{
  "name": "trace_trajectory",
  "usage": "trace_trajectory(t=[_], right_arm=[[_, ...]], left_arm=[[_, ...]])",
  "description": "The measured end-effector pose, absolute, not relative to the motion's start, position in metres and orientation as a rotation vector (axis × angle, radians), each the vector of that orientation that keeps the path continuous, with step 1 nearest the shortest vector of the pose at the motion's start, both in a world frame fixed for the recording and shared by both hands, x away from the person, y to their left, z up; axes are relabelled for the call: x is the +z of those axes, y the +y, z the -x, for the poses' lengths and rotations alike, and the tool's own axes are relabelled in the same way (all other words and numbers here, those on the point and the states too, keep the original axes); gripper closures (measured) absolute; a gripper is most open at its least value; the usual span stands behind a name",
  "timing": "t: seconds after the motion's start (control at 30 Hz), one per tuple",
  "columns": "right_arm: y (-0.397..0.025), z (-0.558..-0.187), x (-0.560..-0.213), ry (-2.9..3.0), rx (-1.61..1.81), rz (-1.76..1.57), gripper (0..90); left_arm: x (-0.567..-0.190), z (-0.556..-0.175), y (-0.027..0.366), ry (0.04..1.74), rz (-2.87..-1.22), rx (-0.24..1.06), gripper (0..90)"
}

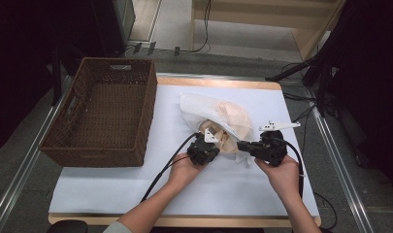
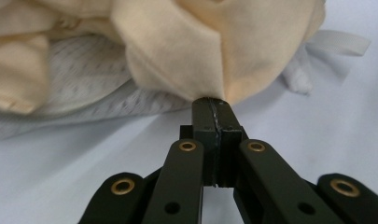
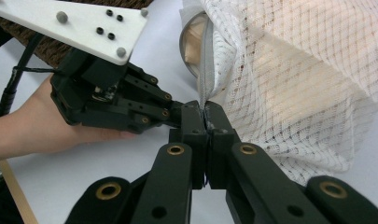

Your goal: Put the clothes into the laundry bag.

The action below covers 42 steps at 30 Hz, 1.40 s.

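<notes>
White-covered table (image 1: 111,194), wicker basket (image 1: 104,114) at its left side. Near centre, white mesh laundry bag (image 1: 218,114) with cream cloth (image 2: 186,51) bulging from its opening. Left gripper (image 1: 207,141) clamped on a fold of cream cloth, jaws pressed together. Right gripper (image 1: 242,145) pinched shut on mesh bag's zipper edge (image 3: 206,88), just beside the left one. Both held at the bag's near side.

Both claws, left (image 1: 209,141) and right (image 1: 242,145), at the white mesh bag (image 1: 218,115), wicker basket (image 1: 104,111) alongside on the left.
</notes>
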State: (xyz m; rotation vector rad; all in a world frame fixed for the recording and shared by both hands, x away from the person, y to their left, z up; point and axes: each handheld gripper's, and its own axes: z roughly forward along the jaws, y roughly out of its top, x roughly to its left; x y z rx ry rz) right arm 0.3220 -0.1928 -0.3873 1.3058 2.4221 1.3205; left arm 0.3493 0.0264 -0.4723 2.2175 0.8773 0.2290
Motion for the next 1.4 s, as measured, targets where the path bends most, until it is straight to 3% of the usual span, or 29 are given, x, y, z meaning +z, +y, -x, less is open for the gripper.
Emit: trace_trajectory(t=[0.37, 0.77, 1.23, 1.4], right_arm=[[-0.192, -0.321, -0.389, 2.432, 1.308, -1.307, 90.0], [-0.192, -0.322, -0.389, 2.424, 1.317, -1.315, 90.0], [-0.193, -0.327, -0.397, 2.438, 1.266, -1.369, 90.0], [-0.191, -0.330, -0.402, 2.451, 1.252, -1.372, 90.0]], left_arm=[[-0.470, -0.355, 0.018, 0.852, -2.140, 0.221, 90.0], [-0.427, -0.393, -0.008, 0.851, -2.076, 0.277, 90.0], [-0.462, -0.423, -0.012, 0.943, -2.145, 0.321, 90.0], [-0.460, -0.421, -0.010, 0.946, -2.162, 0.253, 87.3]])
